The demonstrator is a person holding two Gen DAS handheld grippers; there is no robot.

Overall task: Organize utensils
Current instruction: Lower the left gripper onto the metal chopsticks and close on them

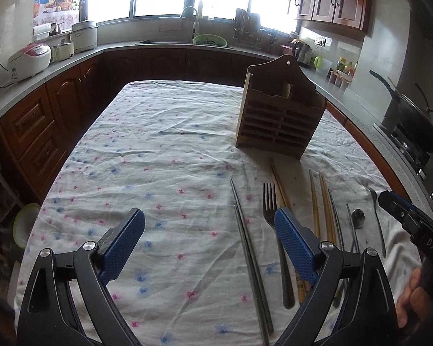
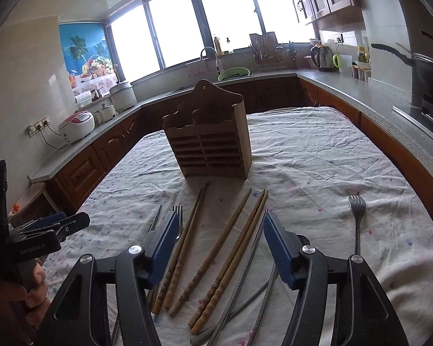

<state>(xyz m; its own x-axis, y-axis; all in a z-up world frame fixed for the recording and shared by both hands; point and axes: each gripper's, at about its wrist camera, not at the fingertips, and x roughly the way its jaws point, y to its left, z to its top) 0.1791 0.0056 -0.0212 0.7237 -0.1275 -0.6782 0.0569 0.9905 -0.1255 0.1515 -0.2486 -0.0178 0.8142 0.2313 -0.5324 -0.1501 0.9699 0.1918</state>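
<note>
Both tongs wide, empty: left tongs [image 1: 209, 225], right tongs [image 2: 222, 227]. Right should straddle one bamboo chopstick pair [image 2: 231, 256], pinch mid-shaft, drop into holder [image 2: 207, 141].

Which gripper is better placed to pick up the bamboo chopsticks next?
Right. The right gripper hangs open directly over the brown bamboo chopsticks; the left gripper, also open, frames bare floral tablecloth and grey metal chopsticks.

Black-framed left gripper [image 1: 209, 225] and right gripper [image 2: 220, 229]; blue textured fingers [image 2: 277, 248]; silver screws.
</note>
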